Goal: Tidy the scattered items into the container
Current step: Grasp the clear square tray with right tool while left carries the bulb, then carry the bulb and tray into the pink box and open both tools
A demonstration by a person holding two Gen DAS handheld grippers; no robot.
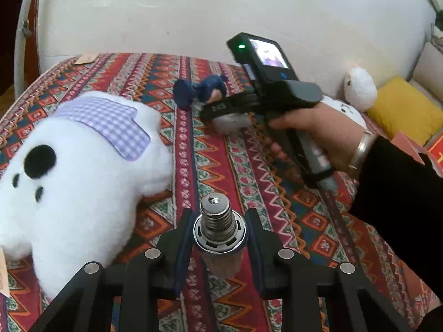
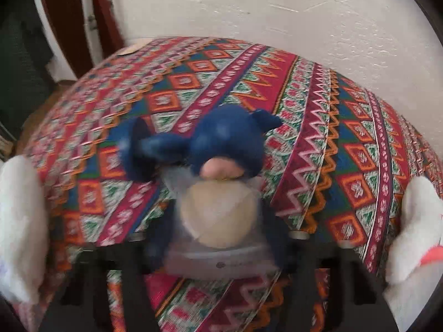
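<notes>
A light bulb (image 1: 216, 207) sits between my left gripper's (image 1: 219, 221) fingers, its metal screw base pointing forward; the gripper is shut on it above the patterned cloth (image 1: 238, 166). A small gnome doll (image 1: 210, 87) with a dark blue hat, pink nose and pale beard is in my right gripper (image 1: 213, 108), held by a hand beyond and to the right of the bulb. The blurred right wrist view shows the gnome doll (image 2: 229, 144) close up between the right gripper's (image 2: 218, 238) jaws. No container shows clearly.
A big white plush (image 1: 72, 182) with a purple gingham patch lies left, close to my left gripper. Another white plush (image 1: 360, 88) and a yellow cushion (image 1: 401, 108) lie far right. A pinkish cardboard edge (image 1: 409, 144) shows behind the sleeve. A white wall (image 1: 193, 13) backs the table.
</notes>
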